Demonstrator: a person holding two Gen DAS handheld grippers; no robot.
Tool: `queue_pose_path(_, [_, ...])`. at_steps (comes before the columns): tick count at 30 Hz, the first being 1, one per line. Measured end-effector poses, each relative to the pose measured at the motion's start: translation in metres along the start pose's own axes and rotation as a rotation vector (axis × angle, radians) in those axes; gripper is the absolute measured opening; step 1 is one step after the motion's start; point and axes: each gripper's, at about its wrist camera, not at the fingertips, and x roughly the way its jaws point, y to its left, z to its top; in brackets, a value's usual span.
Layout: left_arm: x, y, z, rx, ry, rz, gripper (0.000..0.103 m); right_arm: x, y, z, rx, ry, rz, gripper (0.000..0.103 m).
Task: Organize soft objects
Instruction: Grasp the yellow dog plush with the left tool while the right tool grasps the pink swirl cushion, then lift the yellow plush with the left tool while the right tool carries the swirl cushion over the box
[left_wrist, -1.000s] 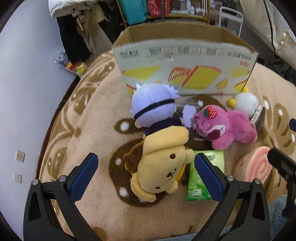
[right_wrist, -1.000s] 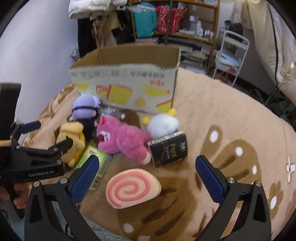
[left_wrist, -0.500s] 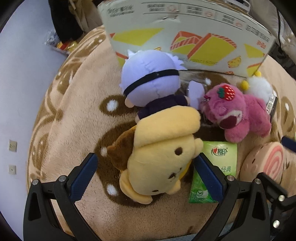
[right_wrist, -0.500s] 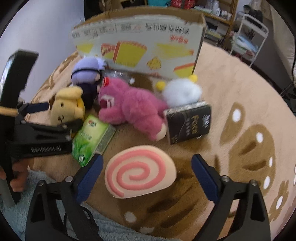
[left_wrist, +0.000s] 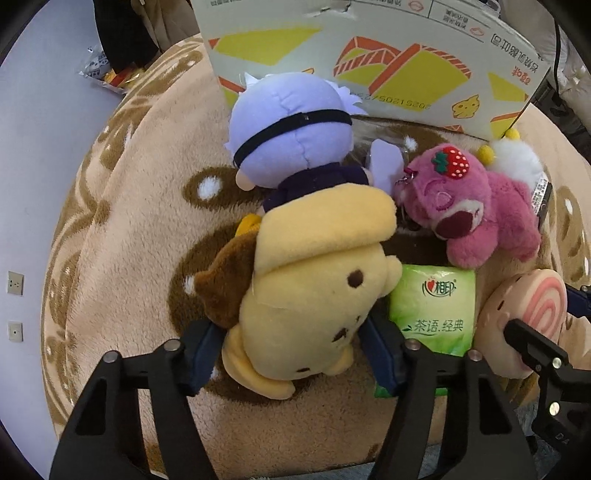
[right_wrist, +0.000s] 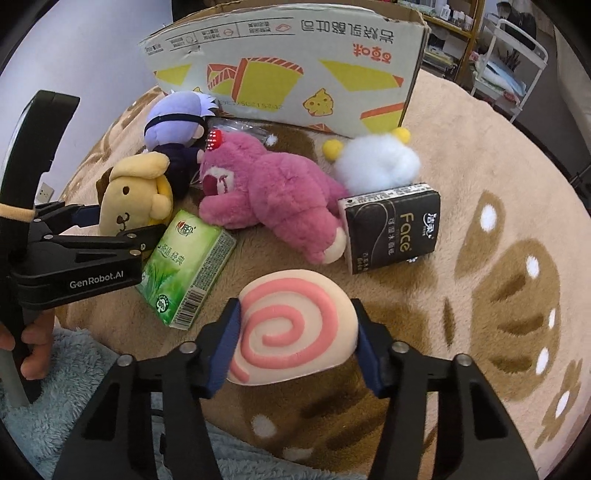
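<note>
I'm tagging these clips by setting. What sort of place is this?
Probably a lived-in room at home: a plush patterned rug, stuffed toys such as the pink bear, and cluttered shelves behind the cardboard box.

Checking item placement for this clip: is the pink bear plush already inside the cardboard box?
No, the pink bear plush lies on the rug in front of the cardboard box, beside the black tissue pack.
</note>
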Motion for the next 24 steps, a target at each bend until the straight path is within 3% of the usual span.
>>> queue_pose_path(10, [-0.019,0.004,-0.007,0.002,-0.046,0.012,0.062,-0.009,-0.001,-0.001,-0.006,-0.044,-0.008,0.039])
queue_pose_path(17, [-0.048,0.003,-0.015,-0.021,-0.140,0.019,0.062,-0.034,0.002,-0.004,-0.005,-0.154,-0.023,0.034])
queue_pose_path(24, [-0.093,-0.006,-0.033,-0.040,-0.271,0.022,0.063,-0.070,0.000,-0.010,0.008,-0.342,-0.017,0.034])
